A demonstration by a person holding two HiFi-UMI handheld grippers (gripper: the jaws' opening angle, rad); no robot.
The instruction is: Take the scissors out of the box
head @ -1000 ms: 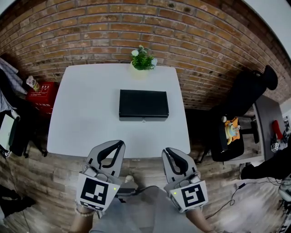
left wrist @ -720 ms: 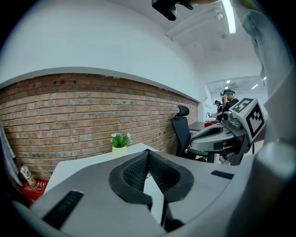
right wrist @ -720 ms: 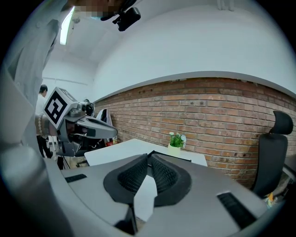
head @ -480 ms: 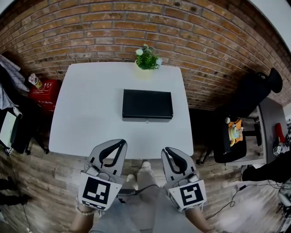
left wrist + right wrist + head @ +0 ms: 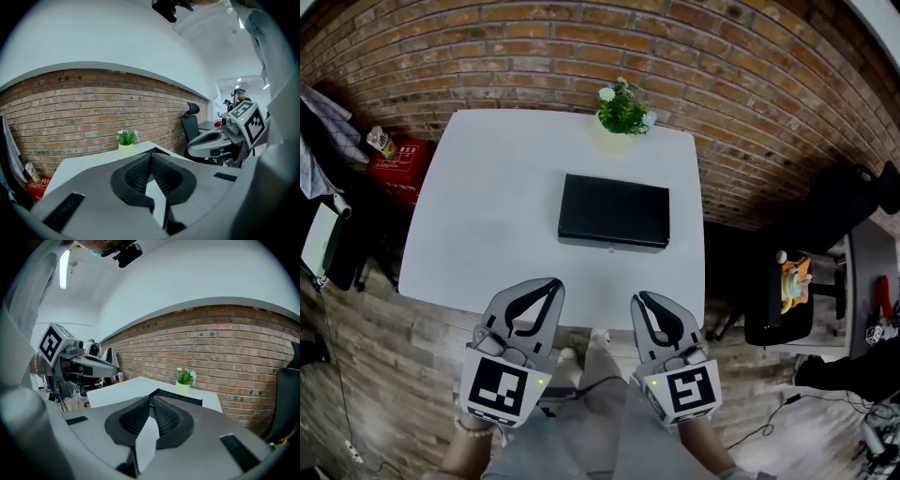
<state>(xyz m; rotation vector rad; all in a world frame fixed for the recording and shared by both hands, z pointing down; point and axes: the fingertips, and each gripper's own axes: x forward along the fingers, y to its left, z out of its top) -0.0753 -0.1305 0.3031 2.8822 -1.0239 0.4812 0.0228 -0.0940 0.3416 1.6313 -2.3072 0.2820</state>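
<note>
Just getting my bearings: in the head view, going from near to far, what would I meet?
Left claw and right claw side by side, white table, black box, potted plant, brick wall.

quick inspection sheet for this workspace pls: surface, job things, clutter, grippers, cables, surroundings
surface: white table, carrying a box and a plant
job's things: black box lies mid-table with its lid shut; scissors not seen
clutter: potted plant at the table's far edge
grippers: left gripper and right gripper both shut with nothing between the jaws, held by the table's near edge, apart from the box
cables: thin cable on the floor at the right
surroundings: brick wall behind the table, red crate at the left, black chair at the right
</note>
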